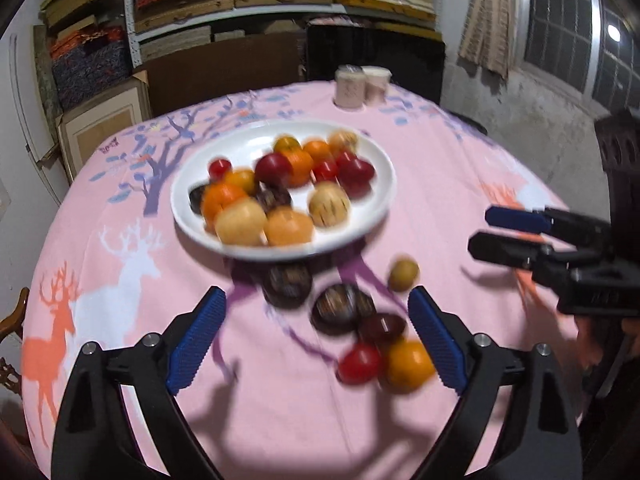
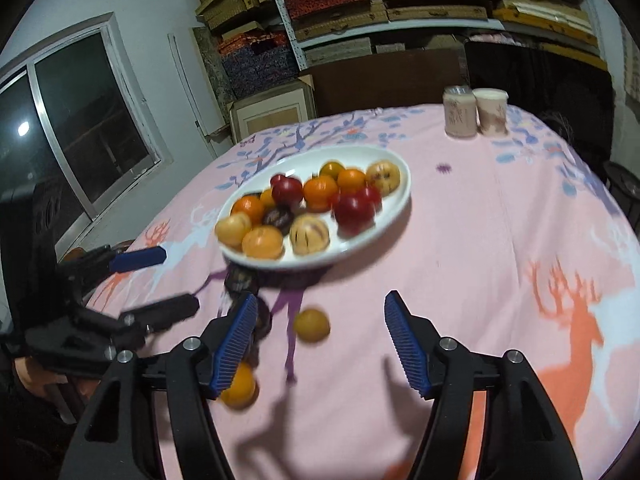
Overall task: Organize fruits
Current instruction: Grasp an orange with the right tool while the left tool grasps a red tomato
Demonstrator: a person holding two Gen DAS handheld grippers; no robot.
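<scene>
A white plate (image 1: 192, 184) (image 2: 396, 196) holds several oranges, red fruits, pale striped fruits and dark ones. Loose on the pink cloth in front of it lie two dark round fruits (image 1: 340, 308), a dark red one (image 1: 382, 328), a red one (image 1: 360, 362), an orange (image 1: 408, 366) (image 2: 240, 386) and a small yellow-brown fruit (image 1: 403, 275) (image 2: 311, 325). My left gripper (image 1: 318, 344) is open and empty above the loose fruits; it also shows at the left of the right wrist view (image 2: 168, 280). My right gripper (image 2: 320, 344) is open and empty near the yellow-brown fruit; it also shows in the left wrist view (image 1: 480, 232).
Two pink cups (image 1: 362, 86) (image 2: 476, 116) stand at the table's far edge. The round table carries a pink deer-print cloth (image 1: 440, 184). Shelves of boxes (image 1: 280, 0) fill the back wall. A dark chair (image 1: 620, 148) stands at the right.
</scene>
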